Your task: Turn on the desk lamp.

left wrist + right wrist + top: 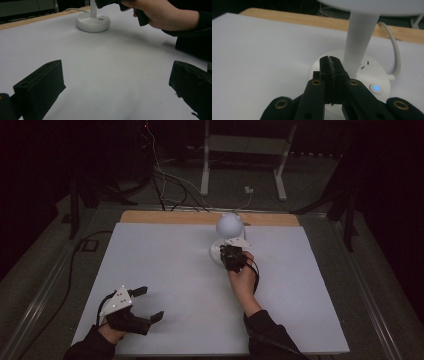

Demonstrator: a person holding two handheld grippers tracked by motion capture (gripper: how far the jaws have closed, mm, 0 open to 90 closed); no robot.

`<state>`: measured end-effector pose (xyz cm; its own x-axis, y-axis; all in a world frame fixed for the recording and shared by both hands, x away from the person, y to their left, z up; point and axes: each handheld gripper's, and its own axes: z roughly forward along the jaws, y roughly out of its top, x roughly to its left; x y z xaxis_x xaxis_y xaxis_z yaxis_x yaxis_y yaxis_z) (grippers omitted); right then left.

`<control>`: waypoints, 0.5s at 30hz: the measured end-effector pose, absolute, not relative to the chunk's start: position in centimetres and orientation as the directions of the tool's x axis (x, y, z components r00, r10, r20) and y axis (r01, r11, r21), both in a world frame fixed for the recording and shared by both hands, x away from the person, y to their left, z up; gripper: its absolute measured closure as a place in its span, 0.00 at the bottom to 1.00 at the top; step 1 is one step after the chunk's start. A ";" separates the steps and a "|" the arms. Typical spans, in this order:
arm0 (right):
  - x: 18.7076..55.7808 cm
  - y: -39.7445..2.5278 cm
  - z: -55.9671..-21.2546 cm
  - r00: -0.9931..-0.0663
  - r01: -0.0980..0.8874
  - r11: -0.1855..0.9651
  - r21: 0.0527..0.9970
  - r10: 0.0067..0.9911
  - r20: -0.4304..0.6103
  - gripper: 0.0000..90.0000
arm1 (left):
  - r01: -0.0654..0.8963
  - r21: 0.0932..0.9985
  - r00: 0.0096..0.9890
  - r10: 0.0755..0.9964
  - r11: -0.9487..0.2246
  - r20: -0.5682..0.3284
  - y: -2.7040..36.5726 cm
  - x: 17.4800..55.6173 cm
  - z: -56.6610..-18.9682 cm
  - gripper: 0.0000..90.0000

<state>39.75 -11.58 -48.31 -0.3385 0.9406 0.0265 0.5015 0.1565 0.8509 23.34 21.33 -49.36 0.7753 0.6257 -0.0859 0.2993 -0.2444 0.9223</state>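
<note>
While the left gripper (pixel 142 305) waits near the front of the worktop (pixel 165 270) with jaws wide, the right gripper (pixel 331 65), jaws pressed together and empty, hovers over the lamp (pixel 226 240) base farther back. I would press down gently, straight on the button (pixel 376 87). Its blue glow is plain in the right gripper view; from above the hand covers it.

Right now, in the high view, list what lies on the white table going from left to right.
Left gripper, open, near the front left → white lamp → right gripper, jaws shut, at the lamp's base, with the right hand behind it.
</note>
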 end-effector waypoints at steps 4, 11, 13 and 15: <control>40.0 -11.6 -49.1 -0.337 0.522 0.168 0.836 0.941 0.021 1.00 | 0.298 0.922 0.776 0.625 -0.245 -0.085 21.3 23.3 -49.3 0.00; 40.2 -11.6 -49.9 -0.334 0.530 0.163 0.832 0.942 0.029 1.00 | 0.302 0.921 0.776 0.625 -0.245 -0.087 21.3 23.4 -49.4 0.00; 40.3 -11.6 -50.1 -0.331 0.537 0.155 0.829 0.943 0.038 1.00 | 0.301 0.921 0.776 0.625 -0.246 -0.087 21.3 23.3 -49.4 0.00; 40.4 -11.6 -50.3 -0.333 0.537 0.160 0.828 0.942 0.034 1.00 | 0.300 0.921 0.776 0.625 -0.247 -0.086 21.3 23.3 -49.4 0.00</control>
<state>40.38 -11.55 -50.32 -0.3334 0.9422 0.0343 0.5369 0.1598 0.8284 23.33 21.30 -49.37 0.7759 0.6250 -0.0856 0.3004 -0.2468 0.9213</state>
